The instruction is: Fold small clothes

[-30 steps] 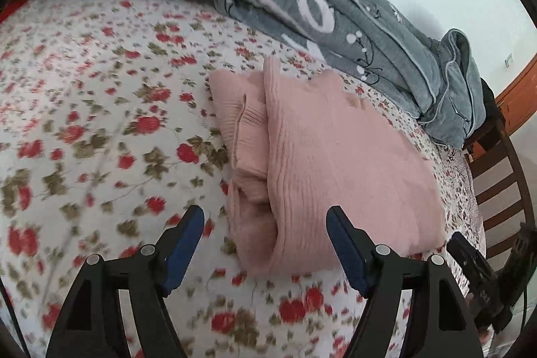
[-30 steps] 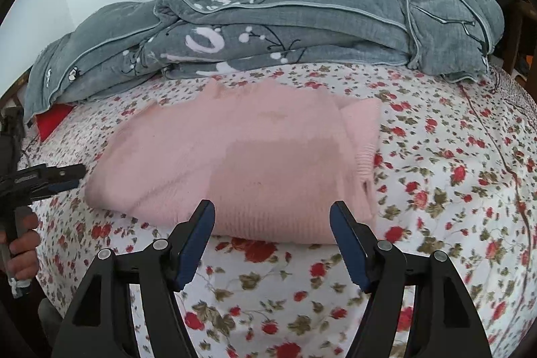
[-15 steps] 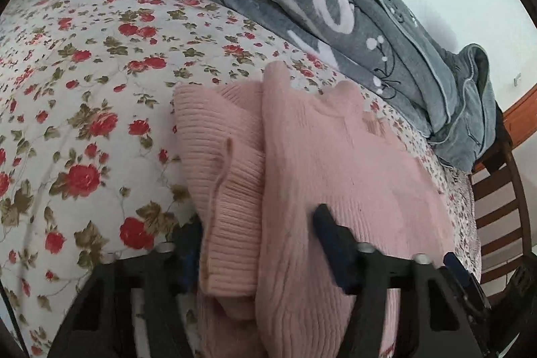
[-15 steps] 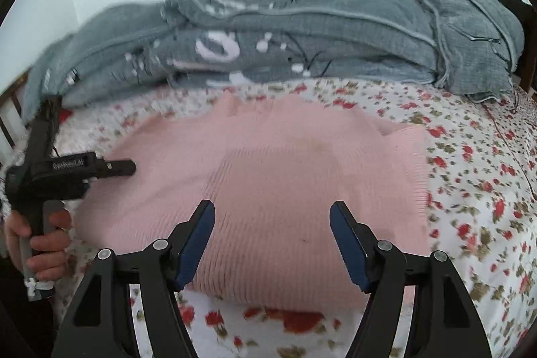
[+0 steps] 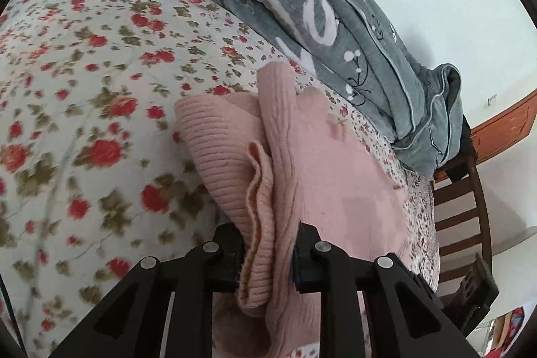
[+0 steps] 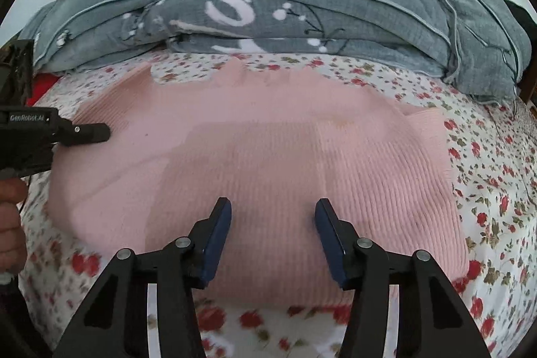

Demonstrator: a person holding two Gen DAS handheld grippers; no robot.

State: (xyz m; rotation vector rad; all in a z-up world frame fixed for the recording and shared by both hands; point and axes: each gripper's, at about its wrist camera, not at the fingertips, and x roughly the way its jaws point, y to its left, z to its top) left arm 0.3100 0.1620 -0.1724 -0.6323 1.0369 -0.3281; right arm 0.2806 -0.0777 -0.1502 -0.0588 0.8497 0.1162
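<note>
One pink knit sweater (image 6: pixel 268 156) lies partly folded on the bed's floral sheet (image 5: pixel 84 89), filling the middle of the right wrist view. It looks soft, limp and thick in its doubled layers, so it should sag wherever you leave it unsupported; take it by the layered hems and edges, not the flat middle. Your left tongs (image 5: pixel 266 260) have just been closing, and now pinch the stacked ribbed folds at lower centre of the left wrist view. Your right tongs (image 6: pixel 272 237) have just been narrowing too, yet stand spread above the near edge, pads clear of the knit. Both point steeply down at the bed. A grey quilt (image 6: pixel 302 15) is heaped across the upper frame, with a wooden chair (image 5: pixel 459 210) at right.
</note>
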